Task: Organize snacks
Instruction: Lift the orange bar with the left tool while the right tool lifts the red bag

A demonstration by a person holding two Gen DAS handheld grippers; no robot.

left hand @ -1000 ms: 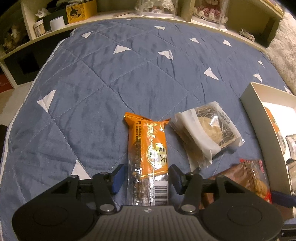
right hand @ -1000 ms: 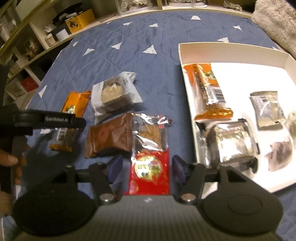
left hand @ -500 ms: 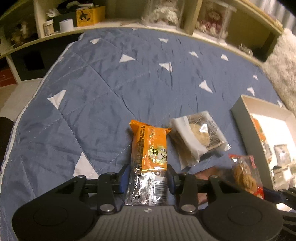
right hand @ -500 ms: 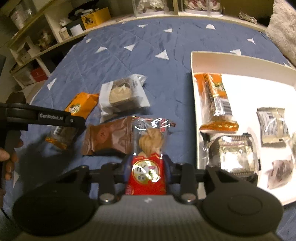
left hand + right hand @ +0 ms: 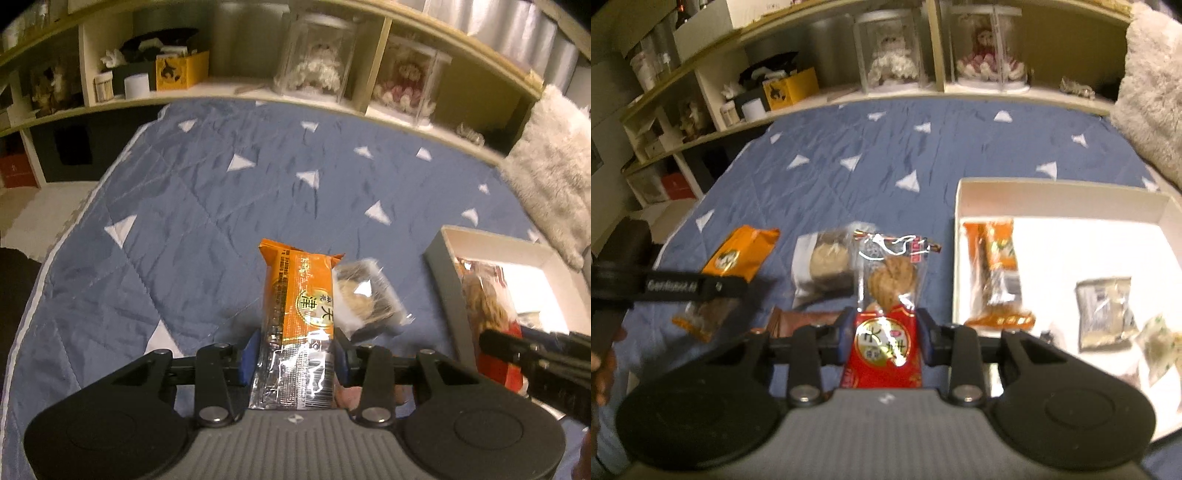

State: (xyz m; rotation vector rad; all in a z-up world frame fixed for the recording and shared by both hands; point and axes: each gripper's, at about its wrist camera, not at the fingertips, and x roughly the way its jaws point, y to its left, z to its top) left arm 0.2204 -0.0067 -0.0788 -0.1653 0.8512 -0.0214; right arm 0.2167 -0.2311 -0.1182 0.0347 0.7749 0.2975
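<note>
My left gripper [image 5: 293,350] is shut on the silver end of an orange snack bar [image 5: 299,295] and holds it above the blue quilt [image 5: 184,229]. My right gripper [image 5: 884,332] is shut on a red packet [image 5: 886,295] with a cookie showing in its clear top, also off the quilt. The right wrist view shows the orange bar [image 5: 738,254] at the left under the left gripper's arm. On the quilt lie a clear-wrapped pastry [image 5: 827,262] and a brown packet [image 5: 801,321]. A white box [image 5: 1052,188] sits to the right.
The box holds another orange bar [image 5: 997,266], a silver packet [image 5: 1104,310] and other wrapped snacks. Shelves [image 5: 258,92] with doll cases run along the far edge. A furry pillow [image 5: 546,177] lies at the back right. A hand [image 5: 602,369] shows at the left edge.
Both grippers went from open around their packets to shut on them. Each then rose, lifting the orange bar and the red packet off the quilt.
</note>
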